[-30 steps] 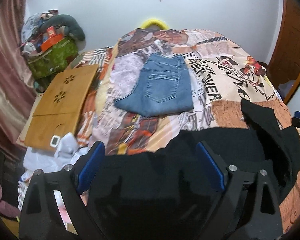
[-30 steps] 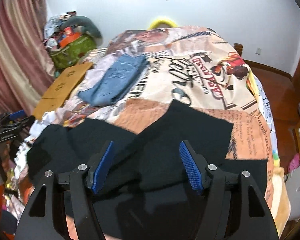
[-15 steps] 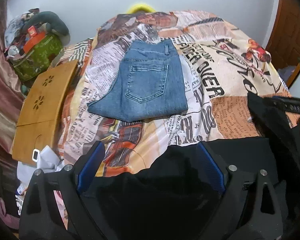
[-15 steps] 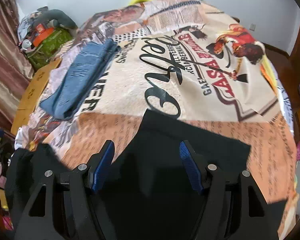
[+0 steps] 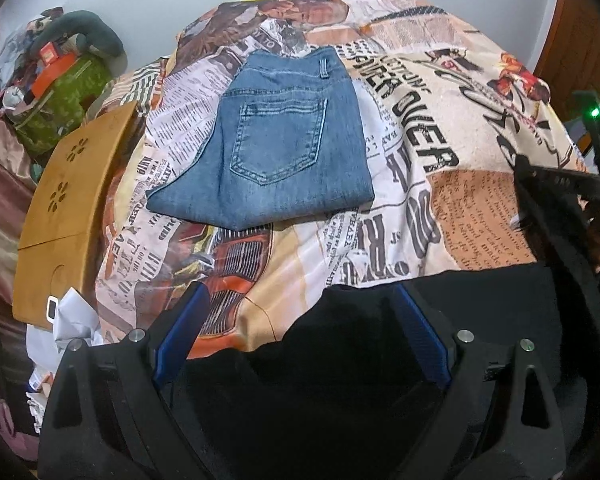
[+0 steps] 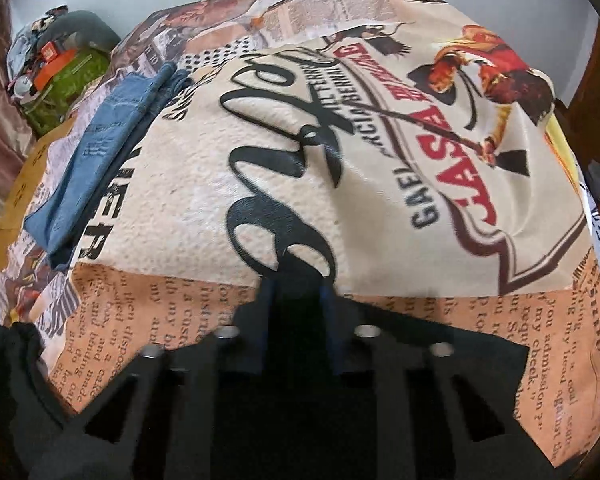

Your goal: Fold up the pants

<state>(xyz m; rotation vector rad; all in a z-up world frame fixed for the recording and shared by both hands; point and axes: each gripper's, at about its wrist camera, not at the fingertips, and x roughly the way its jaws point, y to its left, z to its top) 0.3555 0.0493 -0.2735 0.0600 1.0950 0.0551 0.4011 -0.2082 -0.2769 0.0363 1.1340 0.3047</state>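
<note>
Black pants [image 5: 480, 312] lie across the near part of a bed with a printed cover [image 5: 440, 184]. My left gripper [image 5: 300, 328] hangs open just over their far edge, and dark cloth shows between its blue pads [image 5: 180, 332] without being pinched. In the right wrist view the black pants [image 6: 440, 380] end in a point at my right gripper [image 6: 296, 312]. Its jaws are closing, nearly together, with that black corner between the pads. Folded blue jeans [image 5: 276, 148] rest farther back on the cover, at the left [image 6: 100, 148] in the right wrist view.
A wooden board [image 5: 68, 200] leans at the bed's left side, with crumpled white paper [image 5: 76, 316] below it. A green bag [image 5: 60, 96] piled with clutter stands by the wall. The other gripper's black body, with a green light [image 5: 596, 128], sits at the right edge.
Both grippers have sunk toward the bed and moved forward over the black pants. The right jaws, wide apart in both earlier frames, have drawn in on the pants' far corner.
</note>
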